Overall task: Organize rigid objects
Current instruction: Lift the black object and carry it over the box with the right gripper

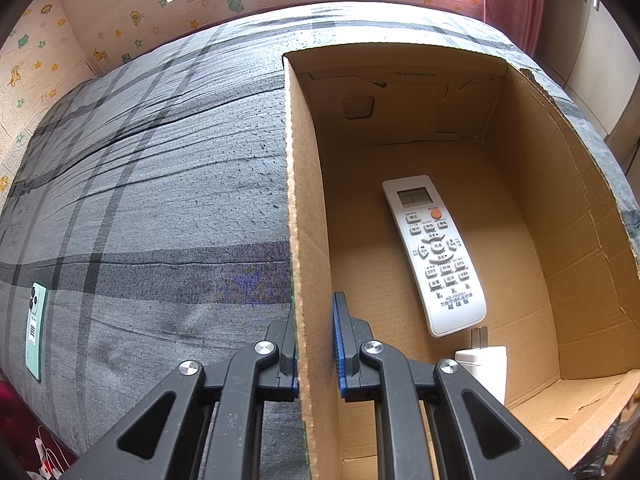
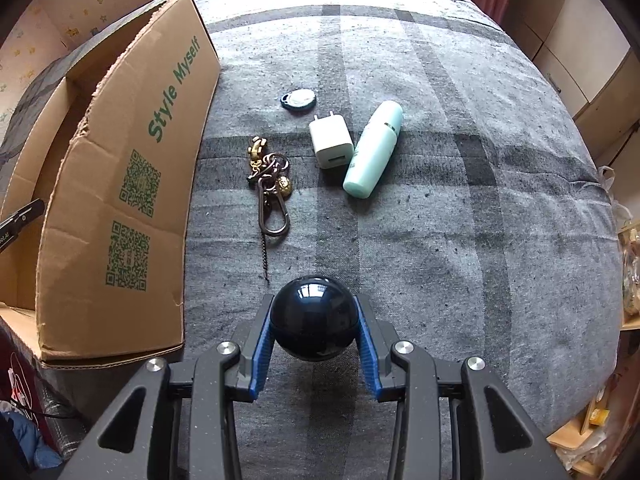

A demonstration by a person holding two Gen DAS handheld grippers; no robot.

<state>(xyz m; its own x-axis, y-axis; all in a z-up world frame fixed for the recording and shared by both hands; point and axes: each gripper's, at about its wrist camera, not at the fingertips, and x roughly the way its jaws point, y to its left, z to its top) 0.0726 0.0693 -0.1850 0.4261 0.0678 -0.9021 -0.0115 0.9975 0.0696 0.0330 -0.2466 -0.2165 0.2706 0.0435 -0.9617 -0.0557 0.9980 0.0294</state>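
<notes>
Two tools are engaged at this moment. The right tool (image 2: 316, 334) is clamped on the dark ball (image 2: 315, 316), one blue pad on each flank at about its widest line, with the ball just above the plaid bed cover (image 2: 460, 240). The left tool (image 1: 316, 344) straddles the near wall of the cardboard box (image 1: 298, 240), one finger outside and one inside; the outer pad lies against the wall, but a gap shows at the inner pad, so you cannot tell whether the wall is gripped.

1. Keep the right tool's clamp steady. A smooth sphere will likely slip forward if the pads ease or tilt.
2. Carry the ball toward 9 o'clock in the right wrist view, where the box stands, and lift it over the torn rim before lowering.
3. Hold the box wall firm with the left tool while the ball goes in.
4. Release low on the box floor; a ball will probably roll.

Orientation: the ball has no long axis. Inside the box, the white plug adapter (image 1: 482, 364) lies nearest, prongs toward 12 o'clock; beyond it the remote control (image 1: 434, 256) lies with its long axis from 5 to 11 o'clock, display end away. On the bed, ahead of the ball, lie the keychain (image 2: 270, 184), a second charger (image 2: 331, 146), the mint bottle (image 2: 374, 150) running 7 to 1 o'clock, and farthest the oval tag (image 2: 299, 100).
</notes>
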